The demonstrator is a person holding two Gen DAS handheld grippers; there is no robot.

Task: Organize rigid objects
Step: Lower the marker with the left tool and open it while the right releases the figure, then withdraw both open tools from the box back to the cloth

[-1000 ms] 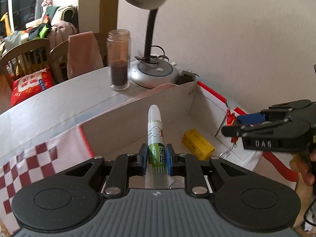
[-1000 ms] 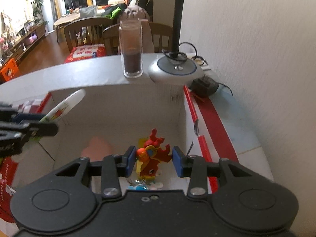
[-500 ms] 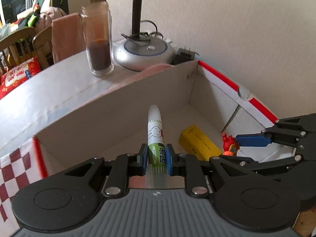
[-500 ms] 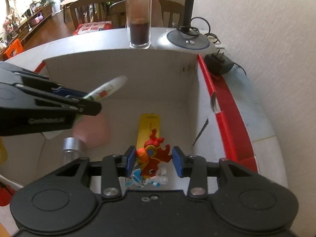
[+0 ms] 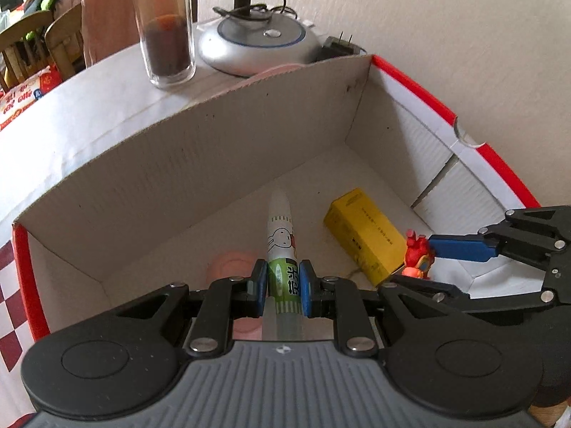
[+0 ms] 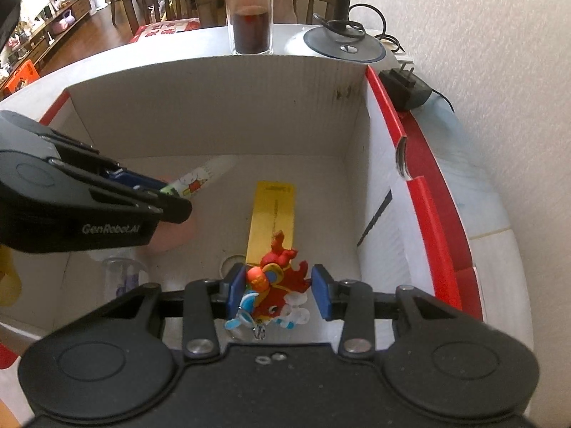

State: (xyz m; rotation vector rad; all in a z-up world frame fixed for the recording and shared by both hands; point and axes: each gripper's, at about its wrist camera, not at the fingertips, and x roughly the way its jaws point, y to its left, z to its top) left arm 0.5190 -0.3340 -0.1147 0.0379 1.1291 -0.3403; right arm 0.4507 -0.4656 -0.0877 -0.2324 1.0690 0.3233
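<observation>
Both tools carry stuff over the open cardboard box (image 5: 221, 149) for dropping: left tool (image 5: 283, 282) clenched on a white-green cartoon tube (image 5: 282, 246), right tool (image 6: 279, 290) gripping a red toy figure keychain (image 6: 276, 281).

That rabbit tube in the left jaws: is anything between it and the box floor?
Nothing visible blocks it. The tube points at bare floor of the box, with the yellow carton off to its right and a pink item at its left.

Domestic dining room: brown wooden slat-back chairs (image 6: 150, 0) at 11 o'clock, round silver desk-lamp base (image 5: 257, 44) at 12.
</observation>
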